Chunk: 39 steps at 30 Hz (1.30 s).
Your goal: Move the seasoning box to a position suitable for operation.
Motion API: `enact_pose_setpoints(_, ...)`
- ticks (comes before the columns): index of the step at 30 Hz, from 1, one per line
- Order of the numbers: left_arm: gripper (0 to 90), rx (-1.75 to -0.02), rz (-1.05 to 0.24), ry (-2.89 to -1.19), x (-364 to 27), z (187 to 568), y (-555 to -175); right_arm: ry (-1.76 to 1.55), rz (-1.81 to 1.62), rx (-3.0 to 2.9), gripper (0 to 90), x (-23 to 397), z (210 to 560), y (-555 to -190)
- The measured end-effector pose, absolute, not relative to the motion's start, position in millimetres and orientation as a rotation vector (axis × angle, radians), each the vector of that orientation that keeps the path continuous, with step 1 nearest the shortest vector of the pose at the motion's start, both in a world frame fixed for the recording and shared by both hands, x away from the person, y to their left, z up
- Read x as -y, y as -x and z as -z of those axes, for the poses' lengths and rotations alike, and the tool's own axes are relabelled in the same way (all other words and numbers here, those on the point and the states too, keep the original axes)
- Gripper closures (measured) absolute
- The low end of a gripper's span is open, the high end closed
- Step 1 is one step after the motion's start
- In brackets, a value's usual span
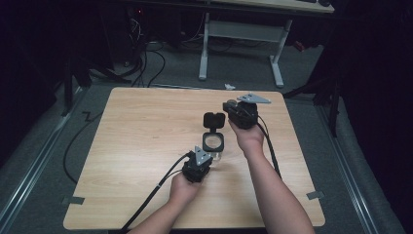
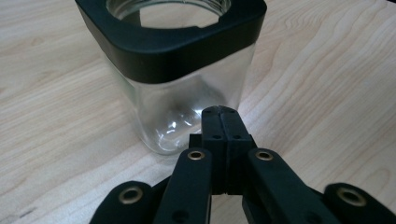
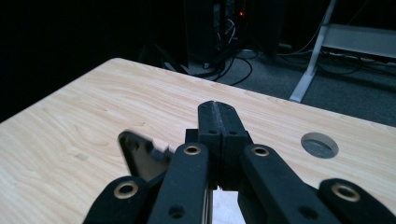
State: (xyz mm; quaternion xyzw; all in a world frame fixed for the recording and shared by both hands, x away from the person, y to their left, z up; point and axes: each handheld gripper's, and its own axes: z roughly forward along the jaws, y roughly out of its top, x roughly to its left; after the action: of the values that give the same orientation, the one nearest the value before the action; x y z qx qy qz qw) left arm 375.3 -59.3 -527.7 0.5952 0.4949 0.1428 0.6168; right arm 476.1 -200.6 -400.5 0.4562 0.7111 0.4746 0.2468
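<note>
One square glass jar (image 1: 213,145) with a black collar and a flipped-open hinged lid (image 1: 214,120) stands on the table (image 1: 141,131). The left gripper (image 2: 219,114), jaws pressed together and empty, has its tips at the jar's lower wall, just ahead of it. The right gripper (image 3: 218,112), likewise closed on nothing, is raised beside the lid.

jar (image 1: 213,145) mid-table (image 1: 136,146) | left tool (image 1: 201,155) just before it | right tool (image 1: 228,108) seemingly behind-right

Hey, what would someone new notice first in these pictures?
A square glass jar with a black rim stands mid-table, its hinged lid flipped open behind it. The left gripper, jaws shut, rests at the jar's base. The right gripper, also shut, hangs above the wooden table beside the lid.
</note>
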Motion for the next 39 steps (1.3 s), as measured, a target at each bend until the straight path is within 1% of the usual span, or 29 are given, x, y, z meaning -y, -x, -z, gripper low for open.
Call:
enact_pose_setpoints(5, 90.0, -1.145, -0.322, -1.365, 60, 529, -377, -1.254, -1.278, -1.967, 90.0, 193, 406, -484)
enact_pose_setpoints(15, 90.0, -1.145, -0.317, -1.367, 62, 532, -377, -1.230, -1.271, -1.986, 90.0, 192, 408, -475)
enact_pose_setpoints(21, 90.0, -1.144, -0.313, -1.366, 65, 534, -377, -1.205, -1.268, -2.008, 90.0, 193, 413, -458)
enact_pose_setpoints(27, 90.0, -1.142, -0.315, -1.368, 65, 534, -376, -1.197, -1.286, -2.026, 90.0, 194, 430, -436)
enact_pose_setpoints(32, 90.0, -1.141, -0.317, -1.365, 65, 534, -375, -1.182, -1.281, -2.065, 90.0, 191, 455, -410)
enact_pose_setpoints(39, 90.0, -1.138, -0.311, -1.369, 64, 532, -374, -1.186, -1.279, -2.082, 90.0, 189, 469, -396)
